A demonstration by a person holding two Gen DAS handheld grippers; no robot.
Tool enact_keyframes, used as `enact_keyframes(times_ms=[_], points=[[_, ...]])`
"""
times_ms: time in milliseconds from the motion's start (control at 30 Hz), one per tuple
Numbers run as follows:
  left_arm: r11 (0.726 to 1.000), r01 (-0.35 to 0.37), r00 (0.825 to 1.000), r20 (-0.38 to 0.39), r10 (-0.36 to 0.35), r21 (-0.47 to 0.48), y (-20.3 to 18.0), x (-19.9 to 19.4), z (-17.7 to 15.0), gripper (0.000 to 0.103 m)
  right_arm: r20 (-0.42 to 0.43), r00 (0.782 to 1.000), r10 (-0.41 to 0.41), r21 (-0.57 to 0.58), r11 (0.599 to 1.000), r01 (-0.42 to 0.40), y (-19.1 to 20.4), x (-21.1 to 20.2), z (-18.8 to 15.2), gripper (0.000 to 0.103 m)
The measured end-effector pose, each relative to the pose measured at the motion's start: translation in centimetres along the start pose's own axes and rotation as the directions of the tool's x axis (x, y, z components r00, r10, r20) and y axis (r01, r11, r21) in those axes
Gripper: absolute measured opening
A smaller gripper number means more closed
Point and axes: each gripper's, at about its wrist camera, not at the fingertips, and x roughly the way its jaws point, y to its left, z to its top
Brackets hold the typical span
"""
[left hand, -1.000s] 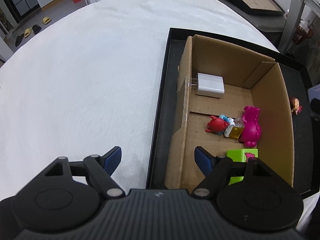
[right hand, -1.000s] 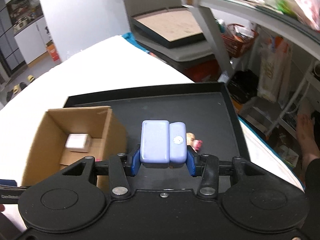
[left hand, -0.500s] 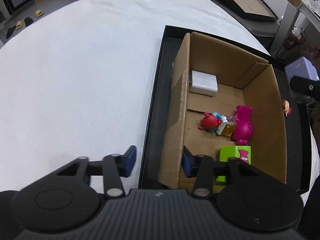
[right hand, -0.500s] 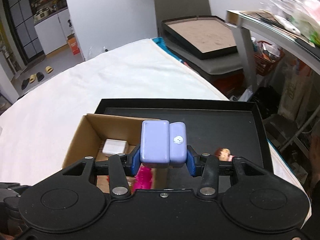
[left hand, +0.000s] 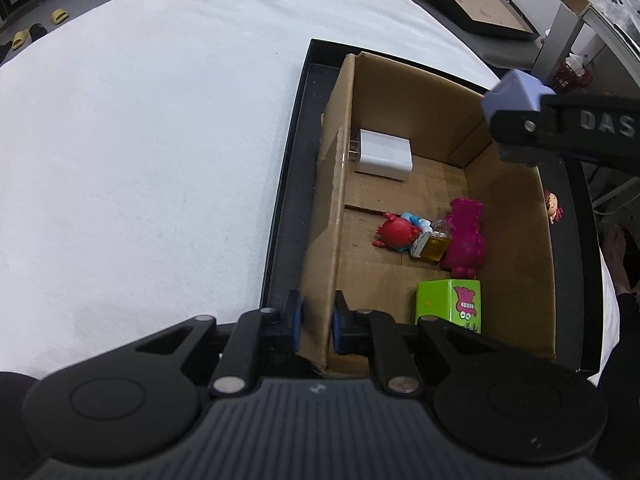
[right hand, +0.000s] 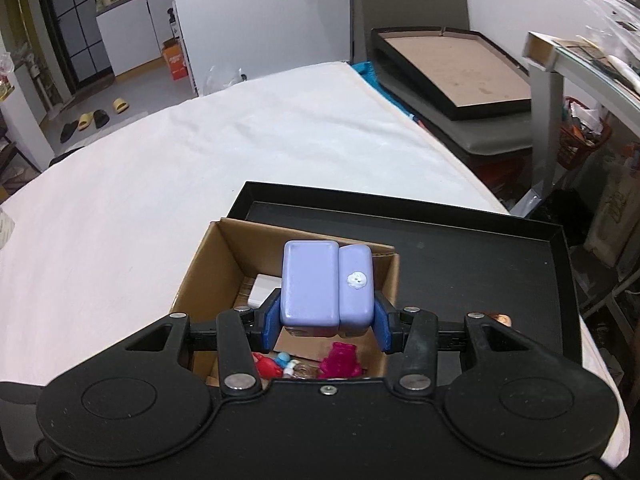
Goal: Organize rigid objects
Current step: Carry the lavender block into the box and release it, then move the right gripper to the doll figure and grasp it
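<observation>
Holding steady, left hand-held gripper (left hand: 315,322): clenched on the near left wall of the cardboard box (left hand: 334,216), one blue pad outside the wall and one inside.
Right hand-held gripper (right hand: 327,318): grasping a lavender block (right hand: 326,284) made of two rounded parts side by side, with a white spot on the right part; it hangs above the open box, over the far right corner as the left wrist view shows it.
Cardboard box: open at the top, standing in the left part of a black tray (right hand: 460,256).
Black tray: lying on a white-covered counter (left hand: 160,128).
Box contents, far end: a white charger (left hand: 385,153) against the left wall.
Box contents, middle: a red crab toy (left hand: 396,232), a small bottle of yellow liquid (left hand: 435,243) and a magenta figure (left hand: 466,238), close together.
Box contents, near end: a green cube with a cartoon face (left hand: 450,305).
Outside the box: a small doll figure (left hand: 553,206) on the tray, just beside the right wall.
</observation>
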Motion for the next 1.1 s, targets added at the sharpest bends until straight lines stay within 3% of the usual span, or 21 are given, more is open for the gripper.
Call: enact_keyframes(times_ms=[67,133,167,767,967,1100], points=[[1.0,0.003,1.0,-0.002,-0.003,-0.001,0.1,0.0,0.0,0.014,0.008,1.0,-0.005,-0.014,1.0,0.005,0.4,0.2,0.2,0.048],[1.0,0.004,1.0,0.0,-0.004,0.001,0.1,-0.1,0.1,0.014,0.015,0.999,-0.049,-0.033,0.998,0.05,0.7,0.2,0.2,0.064],[1.0,-0.003,1.0,-0.001,0.003,0.002,0.1,-0.1,0.1,0.014,0.019,0.998,-0.058,-0.038,0.998,0.059,0.8,0.2,0.2,0.065],[0.999,-0.052,0.999,-0.011,0.052,0.011,-0.9,-0.3,0.4,0.015,-0.005,1.0,-0.016,0.045,0.999,0.016,-2.4,-0.8,-1.5,0.065],[0.993,-0.114,0.993,-0.015,0.114,0.034,-1.5,-0.2,0.8,0.023,-0.006,1.0,0.024,0.078,0.997,-0.024,-4.5,-0.9,-2.2,0.065],[0.989,-0.142,0.99,0.004,0.142,0.032,-1.9,-0.5,1.3,0.041,-0.001,0.999,0.037,0.123,0.992,-0.036,-6.6,-0.8,-3.0,0.065]])
